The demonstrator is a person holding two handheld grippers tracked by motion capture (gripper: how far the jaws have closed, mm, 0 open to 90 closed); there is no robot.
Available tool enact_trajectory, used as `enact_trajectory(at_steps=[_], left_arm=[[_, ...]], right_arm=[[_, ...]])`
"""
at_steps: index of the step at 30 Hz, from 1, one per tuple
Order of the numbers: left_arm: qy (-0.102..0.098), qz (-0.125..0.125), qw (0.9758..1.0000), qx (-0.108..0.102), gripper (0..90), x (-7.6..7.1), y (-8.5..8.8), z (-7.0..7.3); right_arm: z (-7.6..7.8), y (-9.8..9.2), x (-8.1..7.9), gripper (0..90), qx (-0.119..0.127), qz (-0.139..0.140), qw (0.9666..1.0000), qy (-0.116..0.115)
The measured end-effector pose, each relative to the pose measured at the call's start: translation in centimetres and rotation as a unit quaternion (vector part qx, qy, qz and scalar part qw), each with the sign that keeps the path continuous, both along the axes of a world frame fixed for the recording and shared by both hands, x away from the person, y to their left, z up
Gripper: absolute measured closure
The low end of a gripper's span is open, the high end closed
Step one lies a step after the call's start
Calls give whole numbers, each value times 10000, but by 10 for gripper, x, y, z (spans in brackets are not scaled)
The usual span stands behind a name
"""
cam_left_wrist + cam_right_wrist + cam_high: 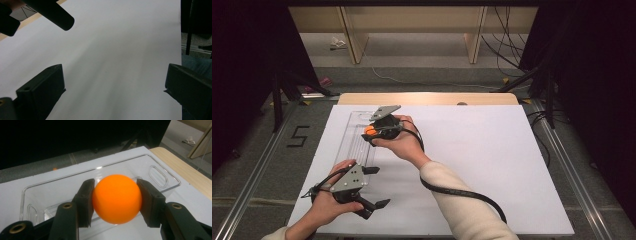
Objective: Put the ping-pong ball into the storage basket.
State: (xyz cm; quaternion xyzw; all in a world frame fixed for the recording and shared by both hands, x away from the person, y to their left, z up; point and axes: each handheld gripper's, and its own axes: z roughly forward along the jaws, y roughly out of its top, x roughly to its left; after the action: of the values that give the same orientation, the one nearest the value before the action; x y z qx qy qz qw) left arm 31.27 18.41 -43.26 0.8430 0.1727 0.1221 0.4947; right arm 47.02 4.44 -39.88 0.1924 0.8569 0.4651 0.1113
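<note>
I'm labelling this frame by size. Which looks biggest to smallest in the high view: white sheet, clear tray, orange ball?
1. white sheet
2. clear tray
3. orange ball, partly hidden in the right tool

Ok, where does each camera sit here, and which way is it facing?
High view: above the near table edge, looking forward and down; both forearms, left claw, right claw.
Left gripper view: on the left claw, over bare white table; open jaws.
Right gripper view: on the right claw, over the clear tray; jaws clamp the orange ball.
Shared: ball and tray, high and right views.
</note>
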Motion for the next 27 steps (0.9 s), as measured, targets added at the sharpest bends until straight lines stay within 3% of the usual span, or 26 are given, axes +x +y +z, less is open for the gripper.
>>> enact_trajectory(at_steps=[27], left_arm=[[-1,-31,10000,18,19,0,0,0]], right_arm=[[1,11,5,516,-1,34,10000,26]])
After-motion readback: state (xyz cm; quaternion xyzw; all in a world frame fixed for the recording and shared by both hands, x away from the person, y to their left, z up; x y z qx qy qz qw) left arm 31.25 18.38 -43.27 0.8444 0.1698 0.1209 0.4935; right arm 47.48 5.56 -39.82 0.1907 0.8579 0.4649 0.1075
